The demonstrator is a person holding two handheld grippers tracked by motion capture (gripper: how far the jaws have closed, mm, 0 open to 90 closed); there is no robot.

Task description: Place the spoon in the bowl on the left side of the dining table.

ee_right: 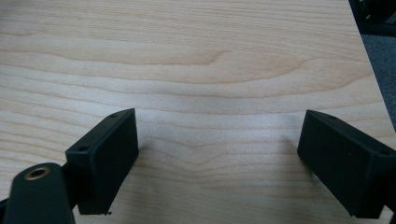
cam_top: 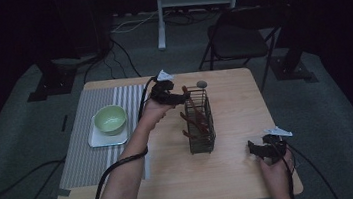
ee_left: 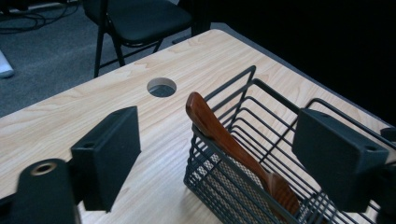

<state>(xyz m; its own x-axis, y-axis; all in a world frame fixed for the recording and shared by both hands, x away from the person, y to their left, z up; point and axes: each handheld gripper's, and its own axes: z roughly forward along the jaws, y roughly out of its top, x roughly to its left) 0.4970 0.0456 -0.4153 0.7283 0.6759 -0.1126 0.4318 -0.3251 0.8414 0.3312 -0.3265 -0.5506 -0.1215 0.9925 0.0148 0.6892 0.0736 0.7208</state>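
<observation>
A dark wire basket stands upright on the pale wood counter, and brown wooden utensils lean inside it. In the left tongs' own view, one glossy reddish-brown wooden handle with a rounded tip slants up over the basket's near rim, between the two black jaws but touching neither. Its lower end is cut off by the bottom edge of that view, so what kind of utensil it is cannot be told. From the high view the room is dim; how many utensils the basket holds is hard to make out, and their working ends are hidden behind the wires and a fine mesh lining.

The left tongs are spread wide just beside the basket's far top corner, with the handle in the gap, not pinched. The right tongs are also spread, with nothing but bare counter between the jaws, well apart from the basket toward the near right corner.

Beyond the left tongs a round hole is cut in the counter. Farther off, on the side away from the basket, a pale green bowl sits on a small white tray over a striped grey mat. A dark folding chair stands on the floor beyond the counter. No writing or labels can be read anywhere.
</observation>
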